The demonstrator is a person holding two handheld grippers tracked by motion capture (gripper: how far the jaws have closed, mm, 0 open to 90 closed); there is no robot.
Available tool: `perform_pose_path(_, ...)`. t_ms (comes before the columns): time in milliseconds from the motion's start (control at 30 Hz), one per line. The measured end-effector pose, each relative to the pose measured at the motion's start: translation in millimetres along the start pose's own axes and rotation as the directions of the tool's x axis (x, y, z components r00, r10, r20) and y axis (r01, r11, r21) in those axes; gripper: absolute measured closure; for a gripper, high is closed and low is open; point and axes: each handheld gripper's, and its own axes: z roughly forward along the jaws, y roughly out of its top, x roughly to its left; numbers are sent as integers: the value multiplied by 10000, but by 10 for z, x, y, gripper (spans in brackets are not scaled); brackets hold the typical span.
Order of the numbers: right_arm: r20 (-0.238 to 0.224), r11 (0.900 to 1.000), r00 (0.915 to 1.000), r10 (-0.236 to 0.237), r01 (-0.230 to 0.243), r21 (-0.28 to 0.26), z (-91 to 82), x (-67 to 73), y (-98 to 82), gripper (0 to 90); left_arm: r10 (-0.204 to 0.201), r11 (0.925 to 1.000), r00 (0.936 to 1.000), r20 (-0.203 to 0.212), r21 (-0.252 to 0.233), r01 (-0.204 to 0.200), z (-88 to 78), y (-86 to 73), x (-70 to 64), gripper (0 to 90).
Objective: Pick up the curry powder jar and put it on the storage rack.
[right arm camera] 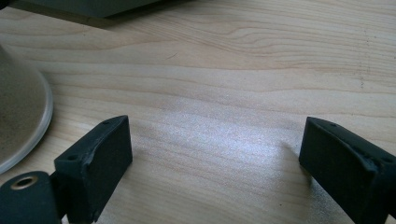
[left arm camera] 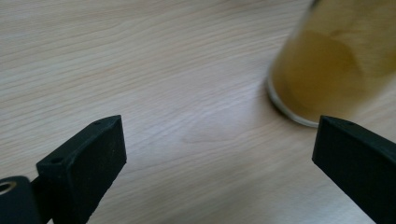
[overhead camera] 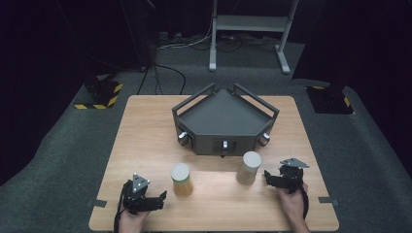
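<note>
- Two canisters stand upright on the wooden table (overhead camera: 145, 126), in front of everything else; nothing is gripped.
- Dark grey tray (overhead camera: 224, 119), angular with raised rails, sits at the table's far middle, well apart from both hands.
- Pale grey canister (overhead camera: 249, 167), white lid up, stands just in front of the tray's right corner. In the right gripper view its base shows at the left edge, outside the jaws.
- Amber canister (overhead camera: 181, 179), pale lid up, stands left of the grey one, nearer the table's front edge. In the left gripper view it is blurred, at upper right, beyond the right jaw tip, not between the jaws.
- Left gripper (overhead camera: 161, 198): hand enters from the bottom edge, gripper lying low and pointing right toward the amber canister, just short of it. Jaws stand wide apart over bare wood.
- Right gripper (overhead camera: 266, 175): hand enters from the bottom right, gripper angled left toward the grey canister, tips just beside its lower side. Jaws spread apart, bare wood between them.
</note>
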Motion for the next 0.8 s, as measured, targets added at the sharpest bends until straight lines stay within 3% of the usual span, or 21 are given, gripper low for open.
perform_pose_path(100,0,10000,10000,-2,2,1,0,0,0,90,109,9999,9992,384,-111,-105,9,-14,-64,30)
perform_pose_path(500,0,10000,10000,-1,1,1,0,0,0,90,310,9995,9947,976,-124,-299,152,0,-166,31)
perform_pose_path(800,-1,10000,10000,0,0,2,0,0,0,90,420,9981,9910,1274,-501,-358,258,70,-247,35)
